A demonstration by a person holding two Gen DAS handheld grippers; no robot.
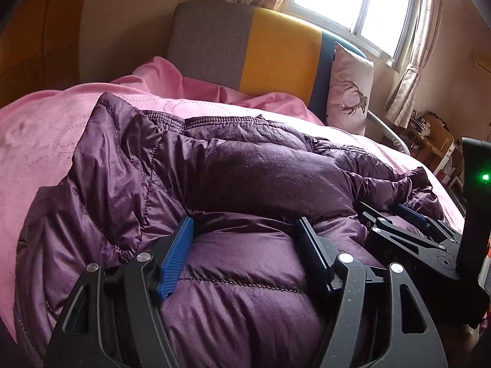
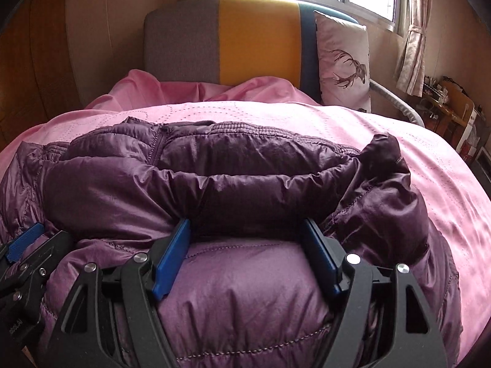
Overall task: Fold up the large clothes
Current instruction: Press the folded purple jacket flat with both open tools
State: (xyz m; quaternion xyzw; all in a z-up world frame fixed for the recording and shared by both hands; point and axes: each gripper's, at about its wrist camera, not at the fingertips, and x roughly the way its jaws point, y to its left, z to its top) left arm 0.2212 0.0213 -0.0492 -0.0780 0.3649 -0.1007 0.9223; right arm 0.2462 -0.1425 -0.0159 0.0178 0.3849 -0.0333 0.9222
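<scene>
Both claws, left gripper (image 1: 245, 230) and right gripper (image 2: 245, 233), are spread wide on the puffy purple coat (image 2: 239, 291), pinching nothing. Folding looks half done; next, probably pinch an edge.

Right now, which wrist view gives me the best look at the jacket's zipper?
The right wrist view: the purple jacket lies across the frame, and its zipper runs down from the collar edge near the top. The left wrist view shows the jacket obliquely, with puffed panels and stitching but no clear zipper.
</scene>
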